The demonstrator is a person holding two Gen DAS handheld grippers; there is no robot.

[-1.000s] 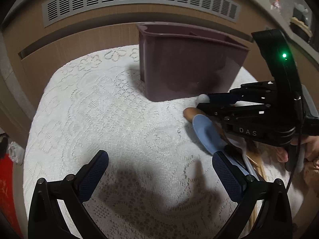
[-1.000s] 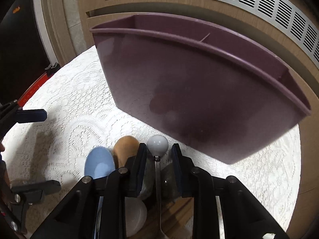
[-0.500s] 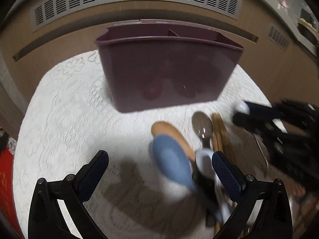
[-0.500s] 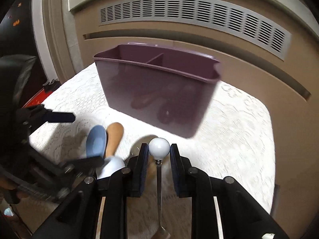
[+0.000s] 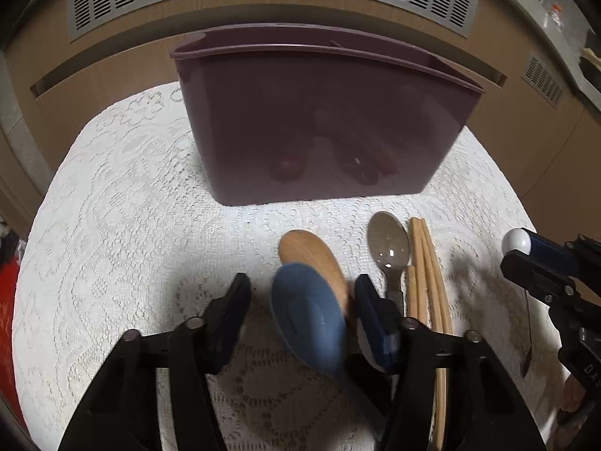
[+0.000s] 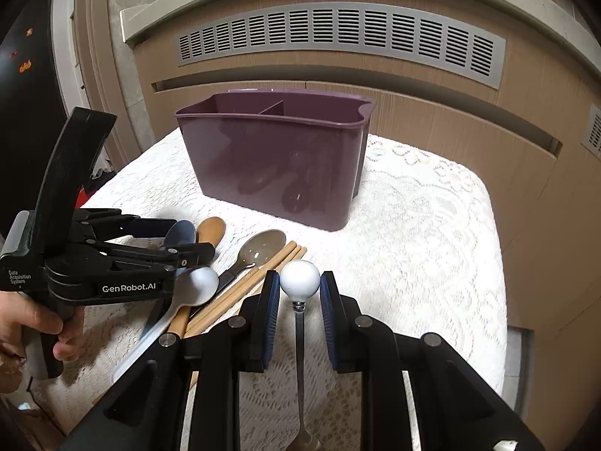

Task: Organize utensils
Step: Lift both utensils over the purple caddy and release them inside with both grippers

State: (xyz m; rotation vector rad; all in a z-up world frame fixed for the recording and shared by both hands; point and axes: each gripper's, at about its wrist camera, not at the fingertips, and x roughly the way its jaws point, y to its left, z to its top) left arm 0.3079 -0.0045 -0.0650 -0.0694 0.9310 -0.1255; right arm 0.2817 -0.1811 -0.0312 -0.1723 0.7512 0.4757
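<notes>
Seen from the left wrist, the left gripper (image 5: pixel 302 297) was closing its fingers around a smooth blue spoon (image 5: pixel 310 315) lying over a wooden spoon (image 5: pixel 319 259) on the lace-covered table (image 5: pixel 124 225), before a glossy maroon caddy (image 5: pixel 319 127).

From the right wrist, the right gripper (image 6: pixel 299 295) held a white ball-tipped metal utensil (image 6: pixel 299 278) above the table, its fingers clamped against the ball.

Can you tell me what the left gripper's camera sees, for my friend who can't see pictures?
The left gripper is closing around a blue spoon lying on a wooden spoon on a white lace cloth. A purple utensil bin stands behind; a metal spoon and chopsticks lie right.
</notes>
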